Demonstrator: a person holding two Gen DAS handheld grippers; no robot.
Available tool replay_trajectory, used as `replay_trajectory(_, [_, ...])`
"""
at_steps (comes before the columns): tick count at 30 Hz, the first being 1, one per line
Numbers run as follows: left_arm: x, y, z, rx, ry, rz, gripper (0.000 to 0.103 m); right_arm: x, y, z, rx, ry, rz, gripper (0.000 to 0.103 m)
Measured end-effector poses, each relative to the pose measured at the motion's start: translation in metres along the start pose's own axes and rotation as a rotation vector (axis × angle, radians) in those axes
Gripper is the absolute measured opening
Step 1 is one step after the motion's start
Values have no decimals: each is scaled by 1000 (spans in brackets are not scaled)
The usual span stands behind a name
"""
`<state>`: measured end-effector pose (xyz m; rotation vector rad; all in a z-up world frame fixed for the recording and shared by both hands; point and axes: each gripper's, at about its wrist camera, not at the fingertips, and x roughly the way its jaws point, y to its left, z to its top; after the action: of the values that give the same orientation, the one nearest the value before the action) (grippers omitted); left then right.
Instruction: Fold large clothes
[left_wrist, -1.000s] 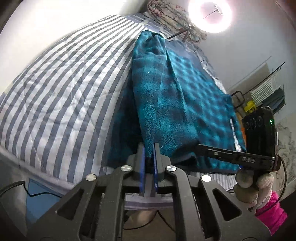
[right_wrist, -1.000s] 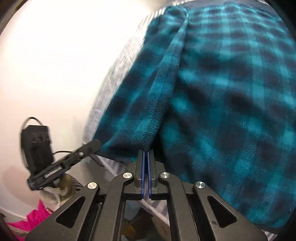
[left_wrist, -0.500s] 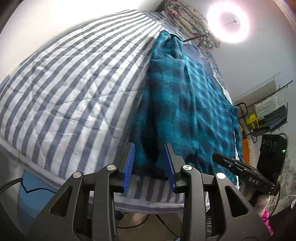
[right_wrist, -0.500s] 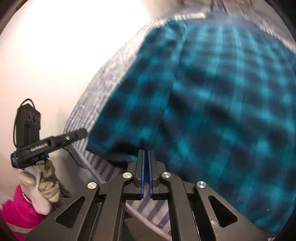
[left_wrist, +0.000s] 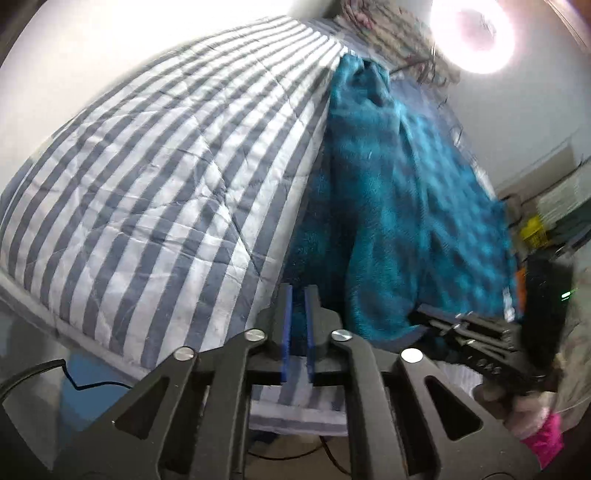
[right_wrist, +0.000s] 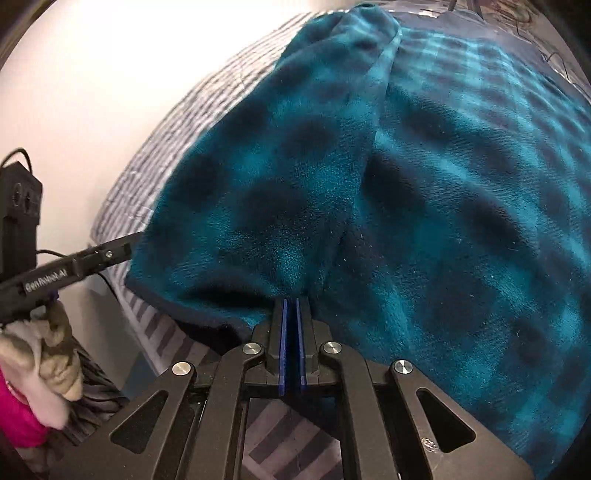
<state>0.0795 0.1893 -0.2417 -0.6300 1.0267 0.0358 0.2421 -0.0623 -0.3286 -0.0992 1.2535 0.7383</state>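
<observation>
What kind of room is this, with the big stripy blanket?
Most likely a bedroom. A wide bed with a grey and white striped quilt fills the view, a teal checked fleece garment lies spread on it, and flowery bedding sits bunched at the far end under a ring light.

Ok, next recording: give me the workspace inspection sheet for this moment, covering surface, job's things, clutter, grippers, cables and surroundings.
Surface: bed with a grey-and-white striped quilt, creased.
Job's things: teal checked fleece garment spread along the bed, with a raised fold running up it and its near edge at the bed's edge.
Clutter: patterned bedding bunched at the far end.
Grippers: left gripper closing, nothing between its pads, just beside the garment's edge; right gripper shut on the garment's near edge.
Cables: black cable below the bed's edge; thin wires at the far end.
Surroundings: ring light, white wall, rack with a yellow item.
</observation>
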Motion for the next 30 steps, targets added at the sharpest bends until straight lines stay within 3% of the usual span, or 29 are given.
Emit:
replay_trajectory(1, [-8, 5, 2, -27, -32, -29, 50, -4, 1, 1, 0, 8, -5, 4])
replay_trajectory(3, [-19, 13, 4, -72, -97, -63, 71, -15, 6, 5, -17, -26, 3, 4])
replay_trajectory(6, [-7, 19, 10, -122, -58, -113, 71, -30, 16, 14, -41, -90, 28, 4])
replay_trajectory(10, [18, 21, 12, -188, 32, -173, 71, -29, 25, 29, -31, -177, 15, 16])
replay_trajectory(15, [24, 15, 11, -200, 36, -201, 71, -18, 22, 64, 20, -239, 35, 16])
replay_trajectory(18, [31, 7, 11, -178, 43, -187, 70, -5, 21, 94, 3, -256, -14, 16])
replay_trajectory(20, [43, -1, 13, -152, 58, -165, 61, 18, 14, 118, 39, -227, -1, 16])
replay_trajectory(22, [52, -5, 15, -127, 67, -123, 25, 30, 9, 120, 54, -197, -9, 16])
replay_trajectory(24, [55, -6, 16, -135, 67, -142, 9, 47, 11, 121, 45, -155, -36, 16])
replay_trajectory(28, [42, -18, 16, -99, 29, -174, 6, 38, 22, 126, 1, -94, -63, 18])
replay_trajectory(29, [40, -23, 15, -85, 22, -181, 6, 31, 23, 128, 0, -78, -57, 20])
replay_trajectory(30, [37, -30, 15, -63, 11, -184, 6, 23, 25, 131, -9, -78, -57, 32])
